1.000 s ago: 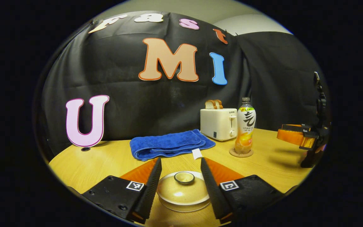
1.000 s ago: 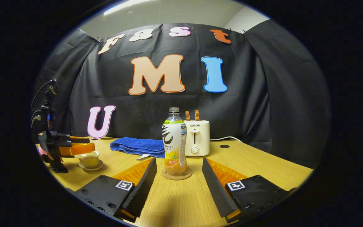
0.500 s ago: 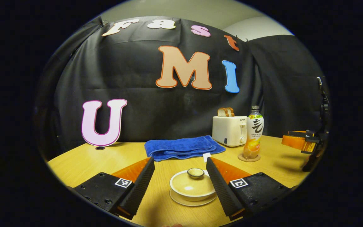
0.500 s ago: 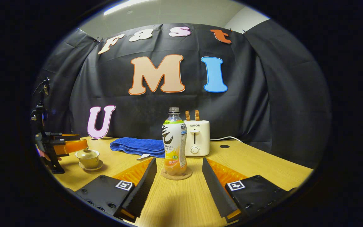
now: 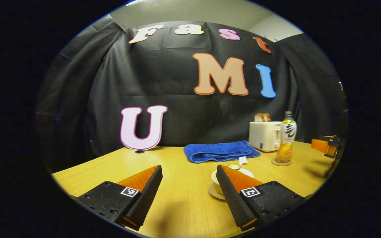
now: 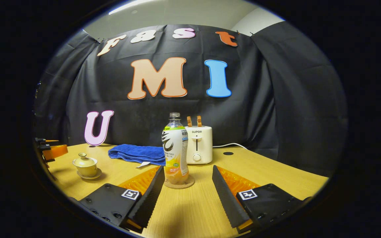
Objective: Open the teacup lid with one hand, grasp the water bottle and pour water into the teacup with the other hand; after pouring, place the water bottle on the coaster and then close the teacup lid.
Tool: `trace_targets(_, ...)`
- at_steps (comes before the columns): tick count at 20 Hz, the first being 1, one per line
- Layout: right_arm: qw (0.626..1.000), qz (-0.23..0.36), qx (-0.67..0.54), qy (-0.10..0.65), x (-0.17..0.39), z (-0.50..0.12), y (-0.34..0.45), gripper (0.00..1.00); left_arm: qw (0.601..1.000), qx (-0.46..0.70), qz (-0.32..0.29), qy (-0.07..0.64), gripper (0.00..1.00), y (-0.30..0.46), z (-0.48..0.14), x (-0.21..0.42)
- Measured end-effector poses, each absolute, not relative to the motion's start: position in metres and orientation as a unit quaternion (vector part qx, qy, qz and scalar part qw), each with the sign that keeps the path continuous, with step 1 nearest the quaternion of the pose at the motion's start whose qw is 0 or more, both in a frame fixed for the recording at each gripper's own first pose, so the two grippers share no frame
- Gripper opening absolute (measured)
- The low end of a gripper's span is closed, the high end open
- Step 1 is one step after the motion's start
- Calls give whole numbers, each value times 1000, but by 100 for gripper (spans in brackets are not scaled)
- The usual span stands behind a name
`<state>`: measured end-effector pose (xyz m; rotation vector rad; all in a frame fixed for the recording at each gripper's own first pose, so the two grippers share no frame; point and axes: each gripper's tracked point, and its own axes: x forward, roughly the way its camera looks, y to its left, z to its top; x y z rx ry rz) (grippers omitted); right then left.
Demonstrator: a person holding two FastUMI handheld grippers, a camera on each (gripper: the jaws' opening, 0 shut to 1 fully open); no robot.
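The teacup [image 6: 85, 166] is a small tan cup on a matching saucer, its domed lid [image 6: 84, 161] with a round knob seated on top. In the left gripper view the cup [image 5: 215, 178] sits just beyond the left hand-held gripper [image 5: 189, 191], half hidden behind its right finger. The bottle [image 6: 175, 149] is clear plastic with no cap, a white and green label and orange drink low in it. It stands upright on a round cork coaster [image 6: 179, 182], just ahead of the right hand-held gripper [image 6: 186, 193], a little left of the gap between its fingers. Both hand-held grippers are spread wide and hold nothing.

The rig rules keep the bottle's label unread, as they do the toaster [image 6: 197, 144] behind the bottle; two slices of toast stick up from it. A folded blue towel [image 6: 137, 153] lies on the counter [image 6: 270, 175] left of the bottle.

A second ago the cup lay between the left hand-held gripper's fingers; now that hand-held gripper has swung left and backed off, so the cup is off to its right. The right hand-held gripper has shifted slightly, the bottle now sitting a touch further left.
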<state>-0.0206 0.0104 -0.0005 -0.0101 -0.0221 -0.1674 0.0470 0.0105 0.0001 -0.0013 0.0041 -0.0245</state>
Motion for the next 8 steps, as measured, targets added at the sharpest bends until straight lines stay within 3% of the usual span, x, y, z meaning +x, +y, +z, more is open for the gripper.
trace_targets(2,995,-94,-5,-11,-22,0,7,89,999,2,37,3,96,29,1,41)
trace_targets(3,995,-99,-6,-12,-23,0,6,94,998,3,59,3,96,36,1,39)
trace_targets(8,994,-109,-6,-12,-24,0,3,89,992,4,123,4,96,56,1,31)
